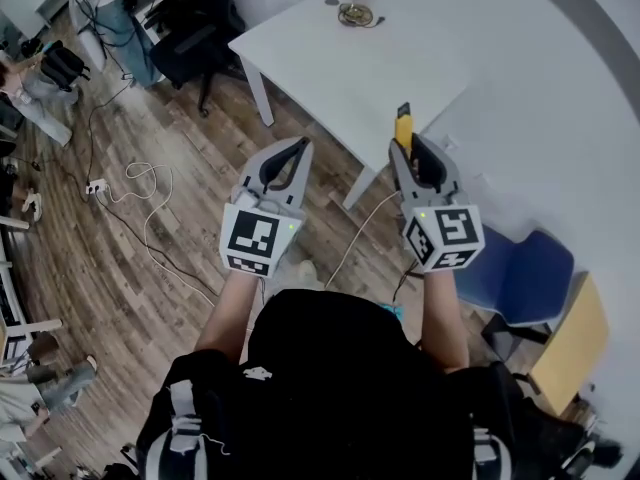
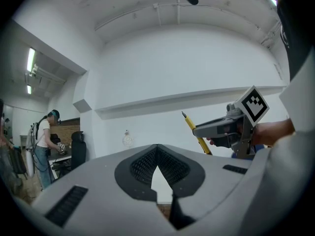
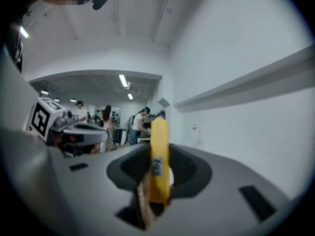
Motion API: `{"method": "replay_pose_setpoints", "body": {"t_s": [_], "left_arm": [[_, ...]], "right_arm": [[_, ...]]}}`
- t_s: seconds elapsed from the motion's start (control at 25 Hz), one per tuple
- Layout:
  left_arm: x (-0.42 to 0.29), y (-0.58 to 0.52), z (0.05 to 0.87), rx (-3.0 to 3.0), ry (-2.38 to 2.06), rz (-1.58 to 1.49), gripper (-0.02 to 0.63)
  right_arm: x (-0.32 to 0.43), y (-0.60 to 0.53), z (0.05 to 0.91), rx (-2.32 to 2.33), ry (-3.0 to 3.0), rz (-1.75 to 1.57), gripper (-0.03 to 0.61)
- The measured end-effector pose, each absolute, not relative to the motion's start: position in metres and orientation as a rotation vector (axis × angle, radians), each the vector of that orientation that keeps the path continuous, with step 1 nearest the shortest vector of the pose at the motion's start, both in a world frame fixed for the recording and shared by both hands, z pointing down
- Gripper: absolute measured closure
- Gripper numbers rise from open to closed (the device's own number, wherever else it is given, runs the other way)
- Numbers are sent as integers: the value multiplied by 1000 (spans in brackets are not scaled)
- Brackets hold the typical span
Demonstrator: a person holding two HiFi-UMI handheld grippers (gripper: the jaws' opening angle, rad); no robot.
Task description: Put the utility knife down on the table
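Two grey plastic tongs point level in front of the person. The right tongs (image 1: 412, 153) pinch a slim yellow plastic-cased utility knife (image 1: 403, 126) by its lower body, dark tip upward, probably for a steady carry to the smooth white rectangular counter (image 1: 340, 78) just ahead. The left tongs (image 1: 298, 148) are pressed together on nothing.

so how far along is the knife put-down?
Done: the knife is gripped in the right tool, its yellow body sticking out past the tips. In hand: it is being carried in the air by the near edge of the white table, not yet resting on it. Left: lower it onto the tabletop and open the jaws. The left tool is shut and empty.
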State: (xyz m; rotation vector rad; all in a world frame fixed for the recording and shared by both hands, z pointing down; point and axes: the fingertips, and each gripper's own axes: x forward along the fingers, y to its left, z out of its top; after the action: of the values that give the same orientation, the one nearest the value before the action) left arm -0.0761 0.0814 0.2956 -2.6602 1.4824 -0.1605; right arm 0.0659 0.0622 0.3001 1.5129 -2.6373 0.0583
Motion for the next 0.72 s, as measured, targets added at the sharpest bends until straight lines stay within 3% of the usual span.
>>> {"method": "replay_pose_setpoints", "body": {"t_s": [0.32,0.72], "left_arm": [[-115,52,304,-2685,1484,-155,600],[-112,41,319,-2740,1472,-137,600]], "right_arm": [[27,41,308,1510,-2608,60,442],[31,29,316,1530,-2581,60,442]]}}
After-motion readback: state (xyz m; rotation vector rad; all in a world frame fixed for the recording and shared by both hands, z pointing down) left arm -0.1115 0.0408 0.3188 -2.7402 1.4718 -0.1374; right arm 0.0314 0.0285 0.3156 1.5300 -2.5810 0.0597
